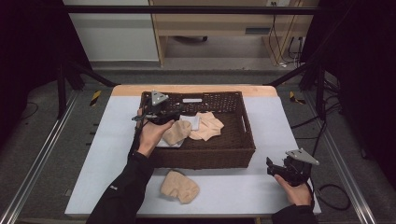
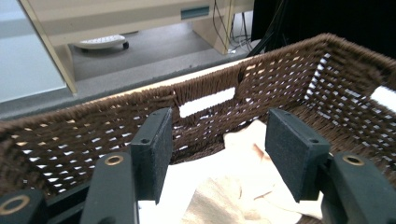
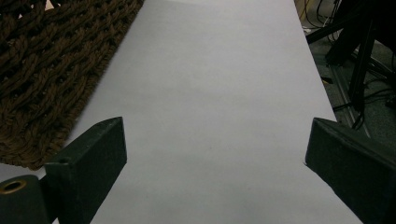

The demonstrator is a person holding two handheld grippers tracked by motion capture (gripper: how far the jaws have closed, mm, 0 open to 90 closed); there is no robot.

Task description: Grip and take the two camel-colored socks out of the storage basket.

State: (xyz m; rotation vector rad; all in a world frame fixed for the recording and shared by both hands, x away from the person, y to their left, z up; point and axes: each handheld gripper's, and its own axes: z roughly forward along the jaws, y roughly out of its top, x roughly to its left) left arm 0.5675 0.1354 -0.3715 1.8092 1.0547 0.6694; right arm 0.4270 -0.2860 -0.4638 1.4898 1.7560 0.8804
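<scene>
The left hand-held gripper [image 1: 176, 113] hangs inside the brown wicker basket [image 1: 247, 140] with its jaws spread wide and nothing between the pads. Just below and ahead of it lies a pile of beige socks [image 2: 233, 191] on a white sheet at the basket's bottom. No earlier frame bears on the jaws, so only their present width can be told.

The socks look light, limp and easily crumpled. They will likely sag and fold rather than hold a shape, and thin knit may slip out if only a single edge is pinched. A bunched fold, where several layers stack up, seems the better place to take hold, low enough that the pads catch fabric and not the sheet beneath.

The right hand-held gripper [image 1: 274, 168] rests well apart, over the bare pale surface [image 3: 210, 93] beside the basket's corner, its jaws also wide and holding nothing.

The high view gives the whole layout: two socks in the basket near the left hand-held gripper, and another sock [image 1: 179, 186] lying outside on the surface, on the person's side of the basket. The left gripper view adds the creases of the fabric and the gap between pads and cloth, while the right gripper view shows the weave of the basket wall [image 3: 42, 70] up close.
</scene>
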